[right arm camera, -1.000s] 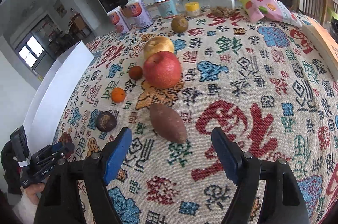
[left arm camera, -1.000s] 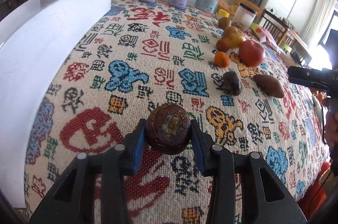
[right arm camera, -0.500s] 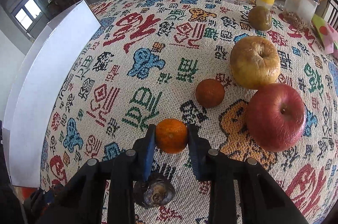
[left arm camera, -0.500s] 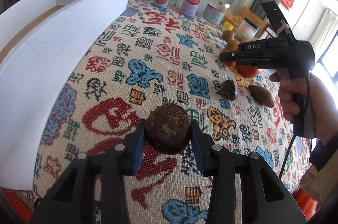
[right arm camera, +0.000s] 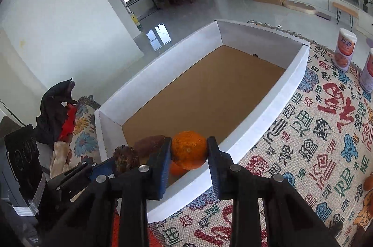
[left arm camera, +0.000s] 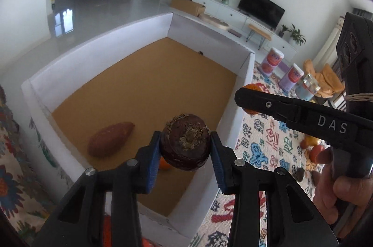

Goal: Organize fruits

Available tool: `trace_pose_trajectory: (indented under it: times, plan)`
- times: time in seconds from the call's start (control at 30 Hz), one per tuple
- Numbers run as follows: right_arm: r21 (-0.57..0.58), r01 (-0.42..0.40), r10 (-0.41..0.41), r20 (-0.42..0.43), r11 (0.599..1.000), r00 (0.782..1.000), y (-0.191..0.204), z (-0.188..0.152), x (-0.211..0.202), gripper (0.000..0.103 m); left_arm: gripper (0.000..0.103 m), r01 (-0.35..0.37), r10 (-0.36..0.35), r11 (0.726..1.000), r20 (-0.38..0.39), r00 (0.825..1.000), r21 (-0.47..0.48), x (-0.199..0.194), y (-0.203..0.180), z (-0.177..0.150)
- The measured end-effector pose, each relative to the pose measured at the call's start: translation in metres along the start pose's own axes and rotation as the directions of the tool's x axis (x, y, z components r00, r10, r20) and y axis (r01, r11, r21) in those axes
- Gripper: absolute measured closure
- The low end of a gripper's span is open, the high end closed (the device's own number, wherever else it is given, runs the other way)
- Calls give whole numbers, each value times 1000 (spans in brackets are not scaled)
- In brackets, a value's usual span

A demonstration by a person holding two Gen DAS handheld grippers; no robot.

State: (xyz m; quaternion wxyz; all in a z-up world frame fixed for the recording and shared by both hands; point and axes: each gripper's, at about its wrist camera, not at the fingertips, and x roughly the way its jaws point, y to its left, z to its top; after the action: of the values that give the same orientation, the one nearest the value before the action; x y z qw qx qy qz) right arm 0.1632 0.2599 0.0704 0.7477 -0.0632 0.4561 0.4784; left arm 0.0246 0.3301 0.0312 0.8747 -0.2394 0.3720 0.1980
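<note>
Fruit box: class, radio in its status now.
Left claw grips brown root; right claw grips orange. Both above box. Nothing blocking.

Both grippers are now hanging over the white box [left arm camera: 209, 37], off the patterned cloth [right arm camera: 326, 130]. The right gripper [right arm camera: 188, 153], jaws wide a second ago, is now clamping the orange [right arm camera: 188, 149]; the left gripper [left arm camera: 185, 145] is carrying its brown fruit [left arm camera: 186, 142] at six o'clock

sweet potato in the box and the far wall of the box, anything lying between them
Nothing: in the left wrist view, bare brown floor runs from the sweet potato to the far wall of the box.
</note>
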Motion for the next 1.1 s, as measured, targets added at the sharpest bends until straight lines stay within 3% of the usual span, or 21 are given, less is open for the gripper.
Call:
trace_pose_trajectory:
  times: [0.07,0.17,0.2,0.27,0.37,0.43,0.53,0.6,0.7,0.8,0.9,0.93,1.0,1.07,1.1]
  plan:
    - [18,8,-8,-17,1000,1000,5,5,21,71,60,-31,31,999,-27,999,-16,11,11,-4]
    - [73,11,-10,-4,997,1000,-1,7,27,64,40,-40,40,999,-21,999,-34,14,15,-10]
    - [89,12,-13,14,996,1000,-4,7,22,58,33,-37,37,999,-8,999,-39,13,14,-10]
    - [96,12,-18,64,995,998,-13,2,-1,49,29,-13,13,999,21,1000,-33,6,5,-13]
    - [52,95,-101,132,994,986,-27,-15,-41,42,22,51,-51,999,42,998,5,-3,-21,-21]
    - [40,176,-180,166,984,970,-45,-40,-68,30,15,109,-112,993,46,993,50,-10,-48,-33]
    - [66,323,-330,197,944,923,-85,-99,-107,26,10,208,-209,968,-7,978,142,-4,-97,-60]
    - [124,418,-435,194,900,879,-119,-143,-131,26,10,253,-244,947,-69,967,196,10,-128,-84]
    - [256,552,-598,163,794,784,-180,-217,-175,26,10,274,-243,921,-142,960,278,37,-170,-117]
    - [394,646,-722,68,654,689,-243,-281,-213,21,10,254,-210,899,-159,965,356,63,-196,-140]
    - [505,677,-776,-21,536,630,-299,-328,-242,21,10,218,-169,885,-151,974,411,86,-213,-145]
    - [526,687,-787,-54,501,615,-313,-338,-250,21,10,209,-162,882,-143,976,423,91,-216,-143]
    - [552,693,-788,-100,464,607,-336,-353,-257,21,10,193,-148,874,-135,980,446,101,-223,-144]
    - [569,685,-781,-115,455,614,-348,-362,-257,21,10,158,-103,866,-141,985,475,112,-229,-146]
    - [579,676,-768,-128,456,628,-352,-364,-257,18,10,135,-81,857,-128,988,498,114,-231,-149]
